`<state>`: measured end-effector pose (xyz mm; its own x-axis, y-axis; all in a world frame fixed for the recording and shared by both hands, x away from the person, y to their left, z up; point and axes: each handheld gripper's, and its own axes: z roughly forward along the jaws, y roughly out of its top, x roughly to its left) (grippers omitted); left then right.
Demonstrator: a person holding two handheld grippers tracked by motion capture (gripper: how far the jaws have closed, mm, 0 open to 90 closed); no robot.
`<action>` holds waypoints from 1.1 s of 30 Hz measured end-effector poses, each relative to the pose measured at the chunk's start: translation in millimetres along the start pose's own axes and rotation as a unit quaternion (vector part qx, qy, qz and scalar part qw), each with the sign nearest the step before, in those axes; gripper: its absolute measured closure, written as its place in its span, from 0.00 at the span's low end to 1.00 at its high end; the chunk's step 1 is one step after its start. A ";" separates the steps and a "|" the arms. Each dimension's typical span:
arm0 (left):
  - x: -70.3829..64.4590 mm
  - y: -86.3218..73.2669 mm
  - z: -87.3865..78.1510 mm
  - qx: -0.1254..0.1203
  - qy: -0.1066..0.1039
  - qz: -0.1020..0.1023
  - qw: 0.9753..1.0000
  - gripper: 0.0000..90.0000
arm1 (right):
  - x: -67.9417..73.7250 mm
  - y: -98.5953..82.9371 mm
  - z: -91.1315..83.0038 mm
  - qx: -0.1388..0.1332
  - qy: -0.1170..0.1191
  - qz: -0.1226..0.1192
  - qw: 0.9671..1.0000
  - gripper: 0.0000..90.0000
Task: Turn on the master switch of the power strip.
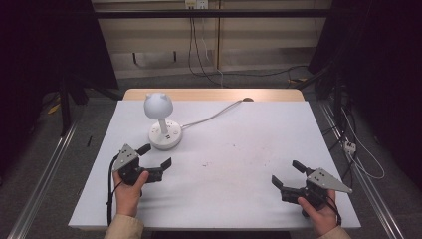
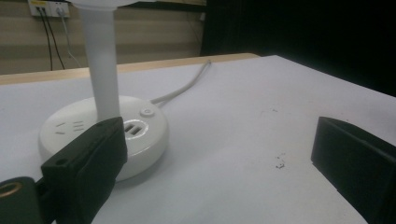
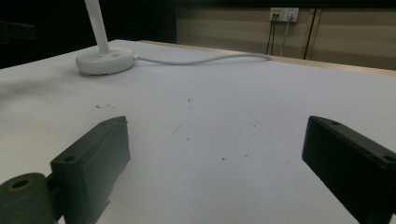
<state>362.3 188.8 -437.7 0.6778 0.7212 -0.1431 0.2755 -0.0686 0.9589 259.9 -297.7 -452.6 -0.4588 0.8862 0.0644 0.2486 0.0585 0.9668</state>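
High view: lamp at table's far left, just beyond left gripper, both grippers wide open and empty, right gripper well apart; advise approaching base low, jaws straddling the stem.

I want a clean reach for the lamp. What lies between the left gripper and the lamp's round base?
Nothing: bare white table separates the open left gripper from the lamp base, seen in the high view and the left gripper view.
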 end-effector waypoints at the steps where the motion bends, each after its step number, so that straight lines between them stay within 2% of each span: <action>1: 0.0 0.0 0.0 0.000 0.000 0.000 1.000 0.04 | 0.0 0.1 -0.3 0.000 0.000 0.000 1.000 0.08; 7: -4.8 2.6 14.0 0.015 -0.004 0.011 1.000 0.04 | 0.1 0.6 -1.3 -0.002 -0.003 0.003 1.000 0.08; 12: -6.8 6.0 23.0 0.015 -0.011 0.013 1.000 0.04 | 0.1 0.9 -1.0 -0.002 -0.001 -0.002 1.000 0.08; 25: -6.1 11.3 42.4 0.019 -0.010 0.012 1.000 0.04 | 0.2 0.7 -0.3 0.000 0.001 -0.004 1.000 0.09; 29: -6.7 11.8 49.6 0.020 -0.010 0.006 1.000 0.05 | -0.2 0.6 -0.4 0.001 0.001 -0.006 1.000 0.09; 33: -6.8 12.3 53.6 0.022 -0.011 0.010 1.000 0.05 | -0.3 0.7 -0.7 -0.001 0.001 -0.005 1.000 0.09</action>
<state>397.6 146.1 -438.0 0.6983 0.7039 -0.1298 0.2915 -0.1141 0.9497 259.6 -298.2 -451.7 -0.4629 0.8846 0.0558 0.2432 0.0662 0.9677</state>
